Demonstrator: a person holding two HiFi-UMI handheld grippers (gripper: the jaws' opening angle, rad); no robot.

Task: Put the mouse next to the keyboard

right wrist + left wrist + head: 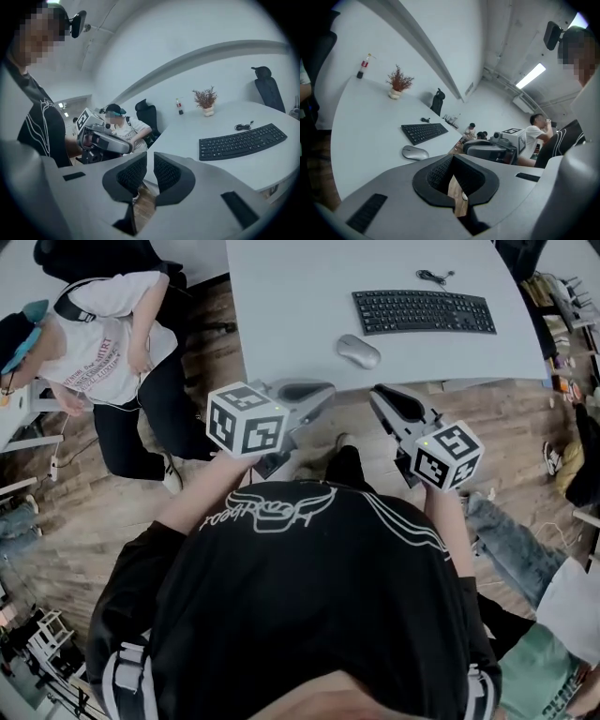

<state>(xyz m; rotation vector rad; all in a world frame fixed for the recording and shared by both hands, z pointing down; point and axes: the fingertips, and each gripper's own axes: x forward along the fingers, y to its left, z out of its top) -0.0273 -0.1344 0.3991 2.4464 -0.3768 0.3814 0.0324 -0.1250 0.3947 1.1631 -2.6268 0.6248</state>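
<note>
Op: Black shirt (291, 596) of the headcam wearer fills the near edge, both grippers just past it, short of the table (281, 315)
QA: Jaws?
Op: left gripper (323, 390) pads meet at the tips, nothing in them, I only see wood floor (455, 194) through the gap behind. right gripper (380, 395) pinched together too, bare slit, empty
QA: Mouse?
Op: mouse (359, 351) lies on the table close to its near edge, just beyond the two gripper tips and between them. I've got neither gripper touching it
QA: Keyboard?
Op: keyboard (424, 312) sits farther in and right of the mouse, clear gap between them, cable (433, 277) at its far side
QA: Anything else?
Op: far end of the table I get a potted plant (398, 83) with a bottle (362, 68) left of it. Seated person in white shirt (112, 343) off the table's left side
</note>
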